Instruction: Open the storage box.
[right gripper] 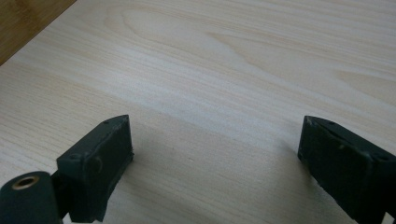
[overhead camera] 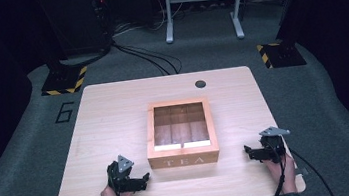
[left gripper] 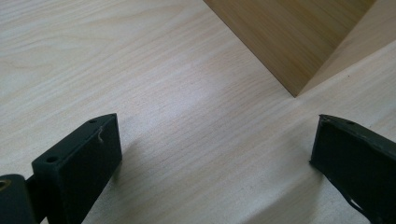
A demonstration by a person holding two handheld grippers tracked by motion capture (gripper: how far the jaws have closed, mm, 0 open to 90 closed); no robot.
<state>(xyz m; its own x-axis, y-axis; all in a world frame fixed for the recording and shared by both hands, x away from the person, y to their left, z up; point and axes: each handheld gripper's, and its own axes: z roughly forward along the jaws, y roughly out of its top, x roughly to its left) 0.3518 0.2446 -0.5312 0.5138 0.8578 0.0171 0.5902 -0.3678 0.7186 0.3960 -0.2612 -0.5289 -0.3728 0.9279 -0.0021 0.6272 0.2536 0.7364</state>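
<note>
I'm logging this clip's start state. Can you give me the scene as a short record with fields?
surface: wooden table
main thing: wooden tea box, lettered TEA on its near side
box top: see-through, compartments visible inside
left gripper: open, nothing between the jaws, low over the table left of the box
right gripper: open, nothing between the jaws, right of the box
contact with box: none

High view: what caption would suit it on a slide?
Two open hand-held grippers, left and right, flank a wooden tea box.
</note>
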